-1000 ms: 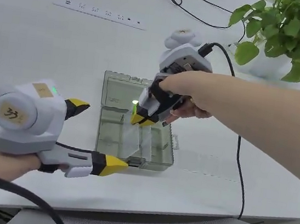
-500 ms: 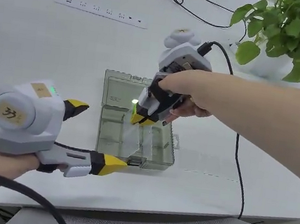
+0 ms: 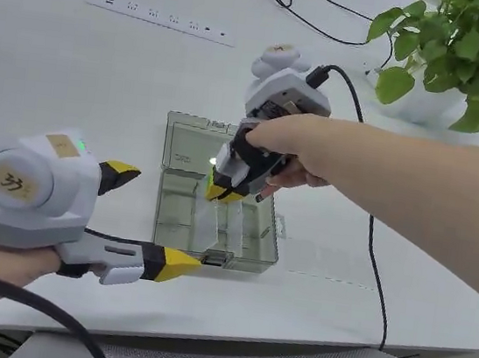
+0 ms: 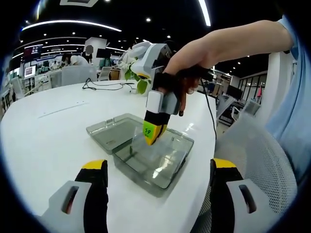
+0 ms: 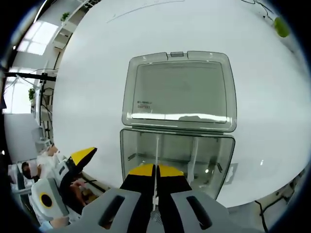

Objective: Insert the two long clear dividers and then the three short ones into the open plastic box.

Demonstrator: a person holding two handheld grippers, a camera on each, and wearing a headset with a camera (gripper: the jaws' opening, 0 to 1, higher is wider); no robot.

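Your right gripper [image 3: 220,192] is clamped on a thin clear divider [image 3: 208,224] standing upright inside the smoky, see-through box [image 3: 259,256], lid folded back on the white table [image 3: 59,76], while your left gripper [image 3: 164,216] hovers just beside it, jaws spread wide, empty.

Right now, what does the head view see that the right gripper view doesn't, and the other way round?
Head view: a hand wrapped round the right gripper's white body, with its black cable trailing off. Right gripper view: straight down its shut fingers pinching a clear divider, plus the small label on the open lid. Both: the plastic box, the open left gripper and the white table.
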